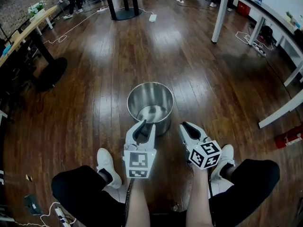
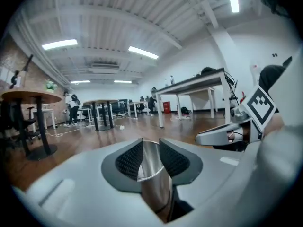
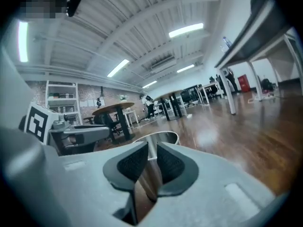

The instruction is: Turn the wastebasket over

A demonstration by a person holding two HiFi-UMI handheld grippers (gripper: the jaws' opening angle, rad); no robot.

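A shiny steel wastebasket (image 1: 164,125) stands upright on the wooden floor with its mouth facing up and nothing in it. My left gripper (image 1: 144,123) hovers over its near rim, and my right gripper (image 1: 185,125) is just right of the rim. In the left gripper view the jaws (image 2: 150,148) stand slightly apart, and the wastebasket (image 2: 154,183) shows through the gap without being pinched. The right gripper (image 3: 151,150) has only a narrow slit between its pads, and the wastebasket's rim (image 3: 163,136) lies just beyond them.
The person's knees and white shoes (image 1: 106,162) flank the grippers at the bottom. White desks (image 1: 255,25) line the right side. A black pedestal base (image 1: 49,72) sits to the left, another (image 1: 124,14) farther back. A cable and power strip (image 1: 152,18) lie on the floor.
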